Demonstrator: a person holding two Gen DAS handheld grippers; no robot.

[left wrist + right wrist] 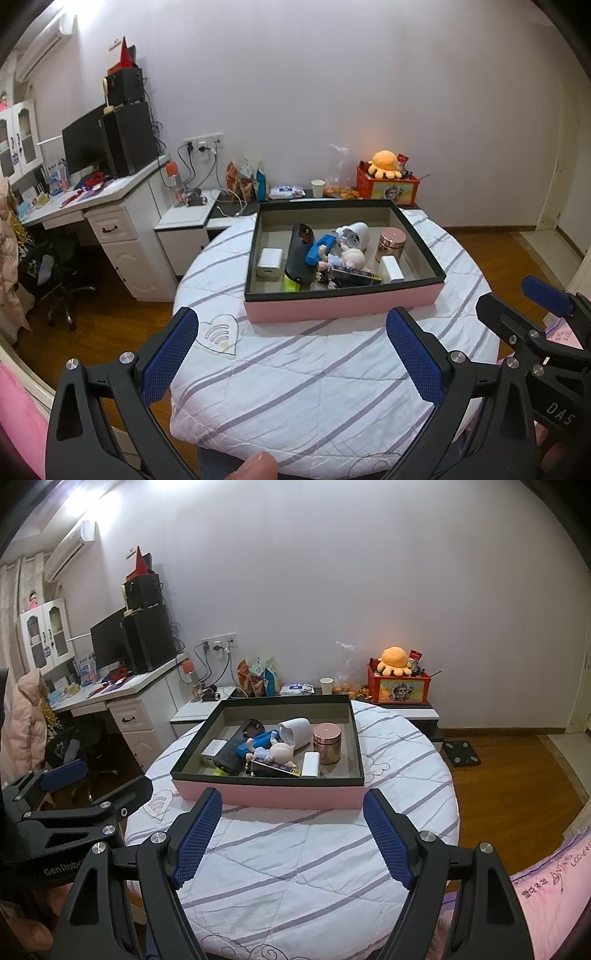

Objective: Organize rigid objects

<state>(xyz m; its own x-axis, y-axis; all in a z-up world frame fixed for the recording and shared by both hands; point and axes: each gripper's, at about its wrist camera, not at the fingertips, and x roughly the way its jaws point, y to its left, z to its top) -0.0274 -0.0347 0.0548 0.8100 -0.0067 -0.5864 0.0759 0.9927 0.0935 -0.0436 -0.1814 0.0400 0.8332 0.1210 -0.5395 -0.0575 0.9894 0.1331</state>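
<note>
Both hand-held grippers are held spread and empty above the near part of a round table (332, 886): the left gripper (291, 354) and the right gripper (291, 834) each show blue pads set wide apart, with nothing between them. Beyond their fingertips, well apart from both, a pink box (343, 306) with a dark rim is seen resting on the table's striped white quilted cover. Inside it are gathered a black case (299, 254), a blue toy (319, 249), a white mug (356, 234) lying tipped, a rose-gold jar (390, 243) and two white blocks. A white desk (110, 218) with a monitor is seen at the left, and a wooden floor (517, 782) at the right.
</note>
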